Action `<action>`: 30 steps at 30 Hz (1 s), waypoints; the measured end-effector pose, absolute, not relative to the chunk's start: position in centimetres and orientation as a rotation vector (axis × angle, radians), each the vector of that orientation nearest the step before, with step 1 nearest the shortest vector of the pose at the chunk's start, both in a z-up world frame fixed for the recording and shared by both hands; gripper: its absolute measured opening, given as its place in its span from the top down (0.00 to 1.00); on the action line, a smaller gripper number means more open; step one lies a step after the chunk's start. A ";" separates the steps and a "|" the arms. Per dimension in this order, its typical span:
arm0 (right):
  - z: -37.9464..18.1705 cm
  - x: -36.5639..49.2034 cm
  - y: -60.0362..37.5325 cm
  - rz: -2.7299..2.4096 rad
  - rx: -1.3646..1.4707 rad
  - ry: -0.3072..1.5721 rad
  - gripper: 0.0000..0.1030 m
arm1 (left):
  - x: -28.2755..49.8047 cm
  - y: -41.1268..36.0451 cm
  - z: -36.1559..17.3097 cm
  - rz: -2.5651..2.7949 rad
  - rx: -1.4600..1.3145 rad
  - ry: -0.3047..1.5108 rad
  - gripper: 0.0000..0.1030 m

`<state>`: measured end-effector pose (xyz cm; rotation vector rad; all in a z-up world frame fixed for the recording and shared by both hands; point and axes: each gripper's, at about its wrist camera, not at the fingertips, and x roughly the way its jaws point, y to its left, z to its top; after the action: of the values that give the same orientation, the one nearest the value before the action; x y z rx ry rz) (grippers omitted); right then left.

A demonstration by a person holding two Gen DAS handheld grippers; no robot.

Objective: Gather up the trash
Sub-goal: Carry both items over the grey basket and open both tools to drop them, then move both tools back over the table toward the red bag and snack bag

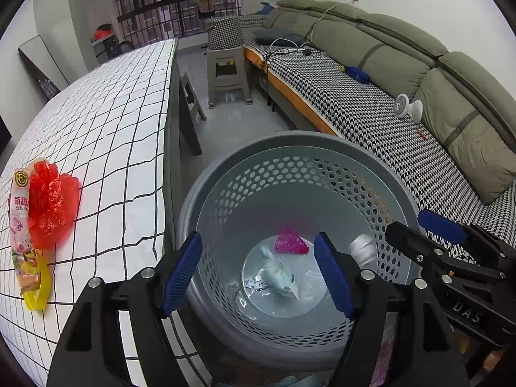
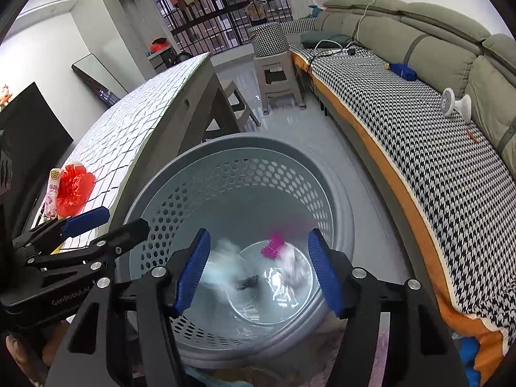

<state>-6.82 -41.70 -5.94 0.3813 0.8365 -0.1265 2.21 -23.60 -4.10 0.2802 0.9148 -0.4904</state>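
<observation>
Both the left gripper [image 1: 258, 271] and right gripper [image 2: 258, 267] hang open, empty, over the bin [image 1: 322, 138]; next likely fetching the red wrapper [image 1: 51, 203] from the tabletop [image 1: 122, 113].

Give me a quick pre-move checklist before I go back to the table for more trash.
1. Left gripper empty: ok, jaws apart with nothing between them, above the basket.
2. Right gripper empty: ok, jaws apart, nothing pinched.
3. Dropped trash inside the basket: ok, pink wrapper and pale wrapper lie on its floor; blurred in the right wrist view.
4. Trash left on the table: not ok, red plastic bag and snack packet remain near its edge.
5. Grippers apart from each other: ok, side by side with a gap.
6. Anything under the snack packet: cannot tell.
</observation>
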 end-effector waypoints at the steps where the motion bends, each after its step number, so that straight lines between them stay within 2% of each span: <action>1: -6.0 -6.8 -41.7 -0.128 0.382 0.839 0.41 | 2.2 -23.6 -4.2 -0.486 0.281 0.917 0.31; 19: -5.0 -8.0 -40.9 -0.132 0.383 0.815 0.40 | 1.3 -22.1 -2.4 -0.470 0.250 0.864 0.13; 21: -4.8 -8.3 -40.8 -0.134 0.382 0.807 0.40 | 1.1 -21.8 -2.1 -0.471 0.236 0.856 0.07; 30: -3.5 -9.1 -39.4 -0.117 0.369 0.768 0.39 | 0.2 -19.4 -0.2 -0.445 0.210 0.805 0.06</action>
<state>-9.12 -39.40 -3.53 0.3695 0.7677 -0.1172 0.15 -19.43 -0.25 0.2104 0.8053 -0.4455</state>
